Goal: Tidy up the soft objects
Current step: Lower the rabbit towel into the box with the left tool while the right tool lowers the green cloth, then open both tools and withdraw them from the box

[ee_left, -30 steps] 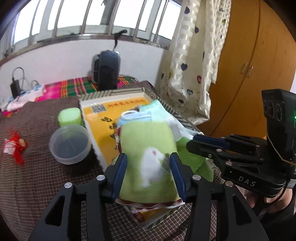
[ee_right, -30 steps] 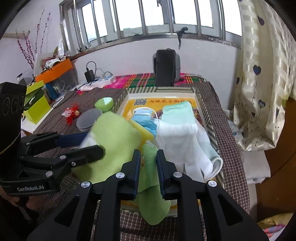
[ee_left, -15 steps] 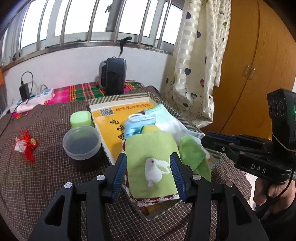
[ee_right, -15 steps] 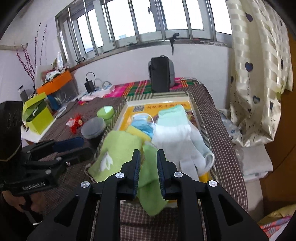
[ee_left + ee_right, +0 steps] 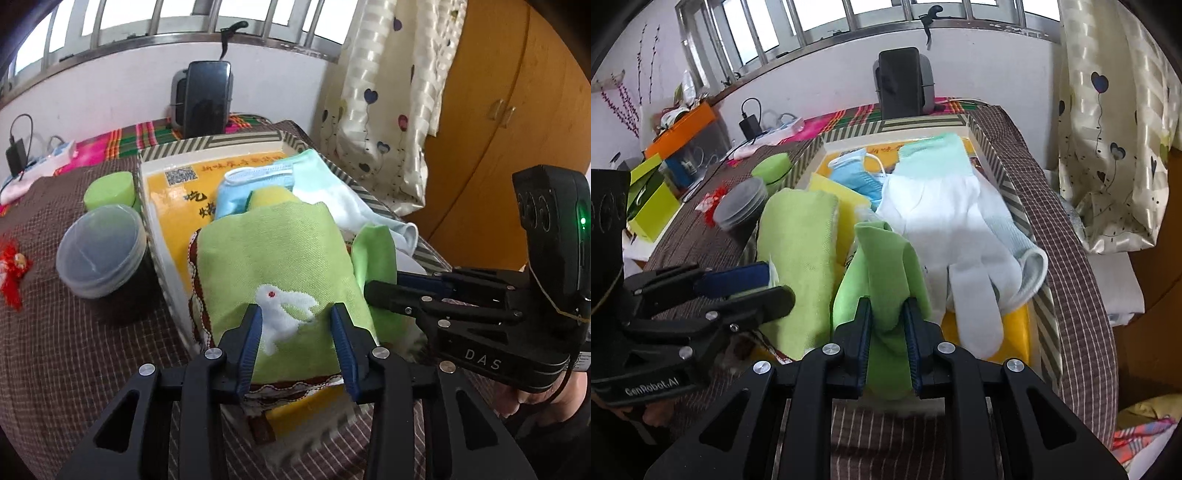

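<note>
Risk: left hand-held gripper (image 5: 297, 334) closing around rabbit towel (image 5: 273, 266) at near-left tray (image 5: 207, 142) edge, right hand-held gripper (image 5: 886, 332) clamped on green cloth (image 5: 882, 266) beside white glove (image 5: 945, 221); possible snag, dragging towel over rim onto tabletop (image 5: 92, 350).

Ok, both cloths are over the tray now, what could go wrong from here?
1. The left gripper is closing over the rabbit towel; it may bunch the fold or catch the tray liner underneath.
2. The right gripper pinches the green cloth against the white glove, which could drag along.
3. The grippers sit close together and might collide.
</note>
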`<state>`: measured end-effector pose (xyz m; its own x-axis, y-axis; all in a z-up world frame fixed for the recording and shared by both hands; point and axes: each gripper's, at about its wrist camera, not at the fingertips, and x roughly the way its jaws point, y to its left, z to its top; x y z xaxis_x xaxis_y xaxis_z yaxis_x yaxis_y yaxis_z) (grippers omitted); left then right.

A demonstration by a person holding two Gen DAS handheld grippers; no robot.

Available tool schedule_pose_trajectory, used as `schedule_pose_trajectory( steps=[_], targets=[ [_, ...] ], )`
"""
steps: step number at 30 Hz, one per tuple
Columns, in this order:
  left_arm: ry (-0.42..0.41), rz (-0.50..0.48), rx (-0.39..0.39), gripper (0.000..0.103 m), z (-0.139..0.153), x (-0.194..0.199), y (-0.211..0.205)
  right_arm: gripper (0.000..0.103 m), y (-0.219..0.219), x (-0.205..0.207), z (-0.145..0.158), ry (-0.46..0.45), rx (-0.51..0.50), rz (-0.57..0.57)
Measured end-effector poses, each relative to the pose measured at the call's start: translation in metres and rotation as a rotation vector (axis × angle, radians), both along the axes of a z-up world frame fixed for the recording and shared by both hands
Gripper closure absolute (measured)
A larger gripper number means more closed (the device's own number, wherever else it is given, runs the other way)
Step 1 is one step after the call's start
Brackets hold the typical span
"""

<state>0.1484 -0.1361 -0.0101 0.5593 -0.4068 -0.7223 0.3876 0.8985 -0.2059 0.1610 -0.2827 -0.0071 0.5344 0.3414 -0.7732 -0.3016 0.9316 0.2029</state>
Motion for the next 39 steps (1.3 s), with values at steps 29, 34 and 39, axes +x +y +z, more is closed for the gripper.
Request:
schedule_pose_trajectory(
  steps=[29,34,39],
  targets=[
    [-0.096,0.078,-0.030,0.065,0.037,-0.036,0.027,0.075,0.029,-0.038,0.046,-0.136,-0.050,0.015],
    [-0.113,0.094,-0.034,0.065,0.043,-0.052,0.038,0.075,0.042,-0.053,0.053,-0.158,-0.044,0.048],
    [-0.127,0.108,-0.032,0.065,0.047,-0.063,0.046,0.075,0.056,-0.064,0.056,-0.166,-0.046,0.077]
  ],
)
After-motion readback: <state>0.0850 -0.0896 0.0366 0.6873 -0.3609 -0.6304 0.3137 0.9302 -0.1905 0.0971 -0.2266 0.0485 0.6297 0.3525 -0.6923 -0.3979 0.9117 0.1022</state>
